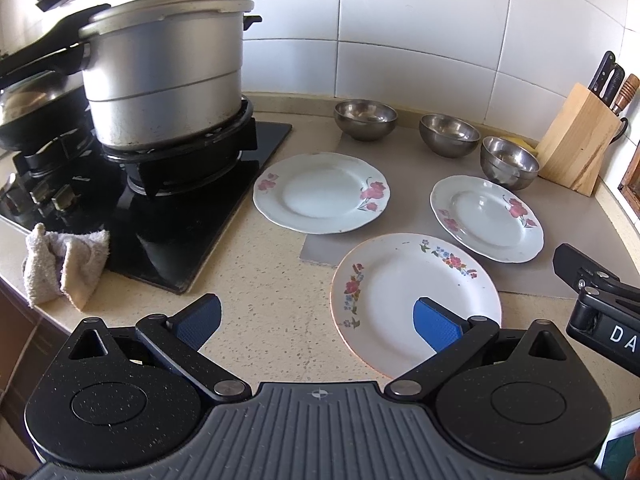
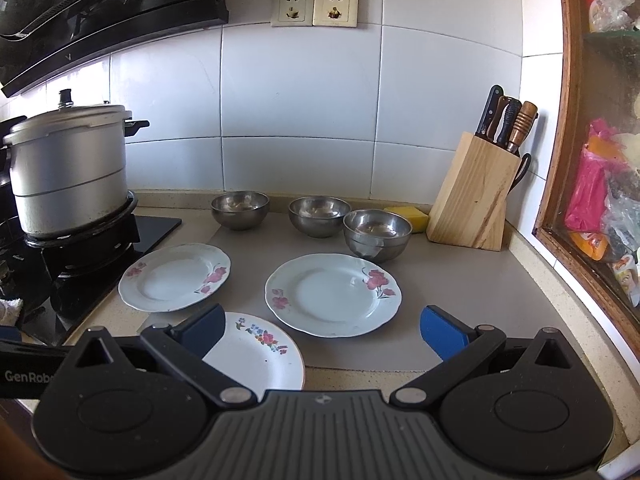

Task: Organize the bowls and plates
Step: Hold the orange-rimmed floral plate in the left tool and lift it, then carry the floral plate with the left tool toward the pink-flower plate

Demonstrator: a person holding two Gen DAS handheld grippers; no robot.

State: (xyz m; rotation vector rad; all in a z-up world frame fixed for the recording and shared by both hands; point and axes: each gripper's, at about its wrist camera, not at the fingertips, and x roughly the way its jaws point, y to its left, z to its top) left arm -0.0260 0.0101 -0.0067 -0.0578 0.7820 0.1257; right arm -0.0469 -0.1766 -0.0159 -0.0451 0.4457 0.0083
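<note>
Along the bench's back edge stand three steel bowls (image 2: pixel 240 210) – three flowered plates (image 2: pixel 333 295) lie in front, one near the front edge. Your left tongs (image 1: pixel 318 322) and right tongs (image 2: pixel 322 330) are spread wide, holding nothing – both above that front edge.

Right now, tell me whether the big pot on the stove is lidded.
Lidded. The pot wears its metal lid, sitting flat on the rim, black knob on top.

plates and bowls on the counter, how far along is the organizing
Nothing looks done: three floral white plates lie separately, and three steel bowls stand unstacked. Left gripper and right gripper are open, empty. All stacking remains.
</note>
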